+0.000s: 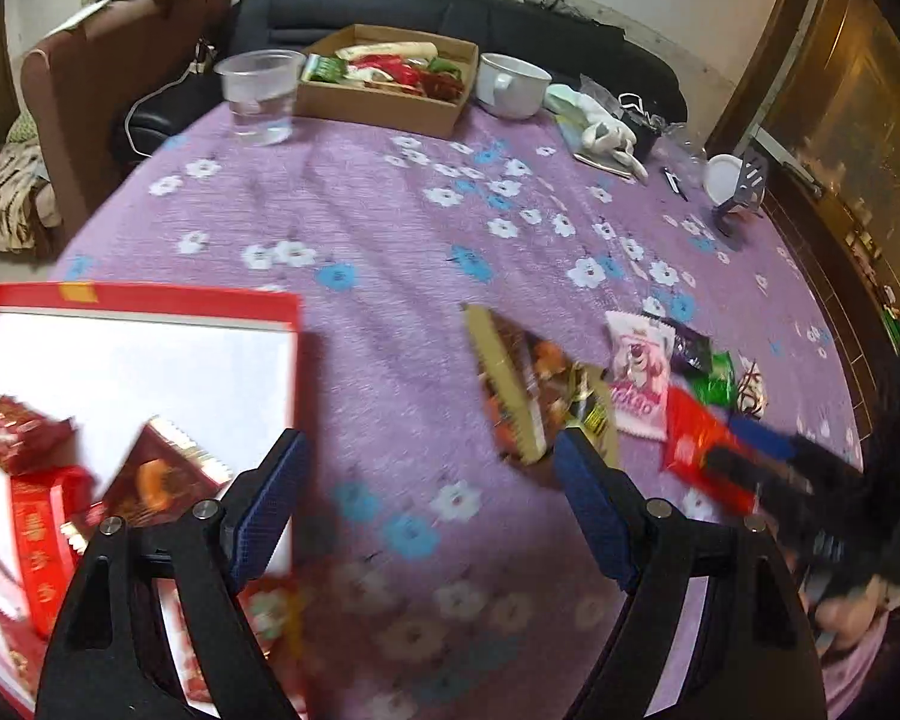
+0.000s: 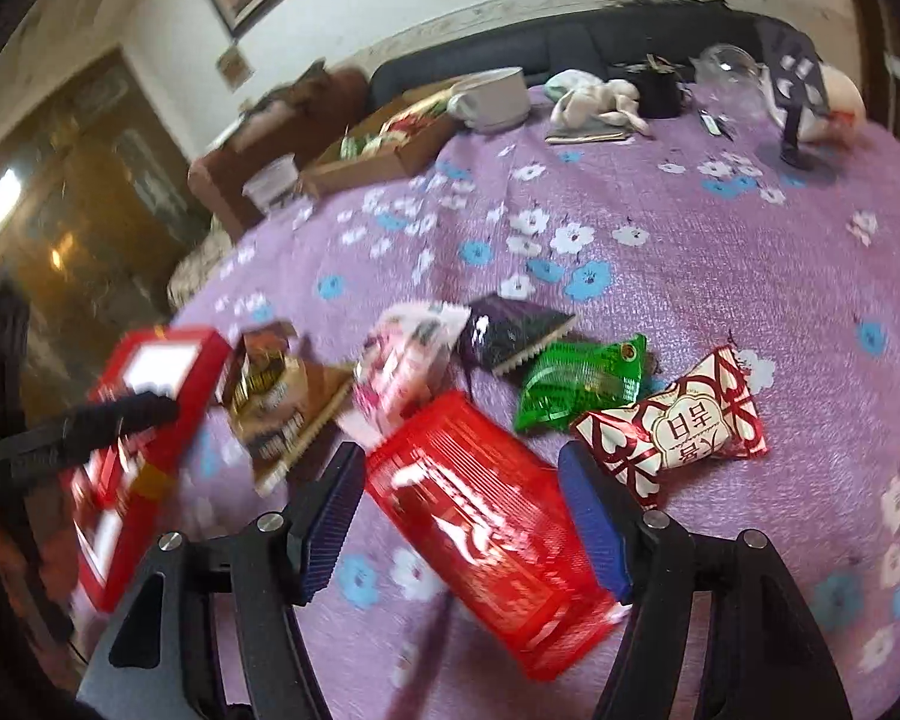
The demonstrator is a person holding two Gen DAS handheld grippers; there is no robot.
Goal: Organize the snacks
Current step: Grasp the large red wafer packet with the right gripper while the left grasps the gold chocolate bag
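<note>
Progress looks partial to me: the red box (image 1: 138, 300) with its white floor already holds several red and brown packets, so some sorting is done, while a cluster of loose snacks lies on the purple flowered tablecloth (image 1: 390, 228) to the right of it. I count the brown packet (image 1: 522, 384) nearest the box, the pink-and-white packet (image 1: 636, 378), the dark purple packet (image 2: 510, 330), the green packet (image 2: 582, 384), the red-and-white heart packet (image 2: 684, 426) and the large red packet (image 2: 480, 516) all outside the box. My left gripper (image 1: 426, 486) hangs over bare cloth between the box and the brown packet, jaws spread wide with nothing between them. My right gripper (image 2: 462, 504) has its jaws spread around the large red packet, which lies between the pads but, as far as the blur lets me judge, is not pinched. A separate cardboard box (image 1: 384, 84) of snacks sits at the far end; whether it belongs to the job I cannot tell. I judge at least six packets remain to be moved.
</note>
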